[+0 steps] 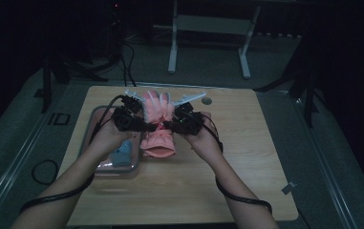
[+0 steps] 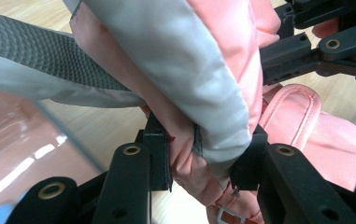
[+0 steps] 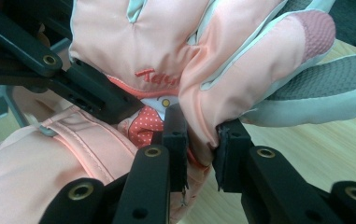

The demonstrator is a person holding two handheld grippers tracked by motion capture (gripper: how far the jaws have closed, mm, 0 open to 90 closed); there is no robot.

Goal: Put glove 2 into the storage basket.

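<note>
The wooden worktop [image 1: 246,157] is sitting in a dark room, and the floor and the frame legs behind it are hard to make out. Its right half and its near part are lying bare, so there is lots of open room there. A see-through tray [image 1: 104,168] is sitting by the left edge of the worktop, and a forearm is covering part of it. A blue thing [image 1: 121,155] is lying in the tray, but it is too dark to tell what it is. The pink glove [image 1: 158,125] is hanging above the middle of the worktop, held up between both grippers. Its fingers are pointing to the far side and its cuff is drooping down to the wood just beside the tray. In the left gripper view, the pink glove [image 2: 199,70] is cut off at the top and the grey grip patch on it is blurry. The left hand-held gripper [image 2: 202,154] is pinching a fold of the glove's pink and grey cloth. In the right gripper view the pink glove [image 3: 166,42] is showing red stitched letters, but a fold is hiding the end of the word. The right hand-held gripper [image 3: 199,147] is pinching the glove's side edge between its black jaws.
</note>
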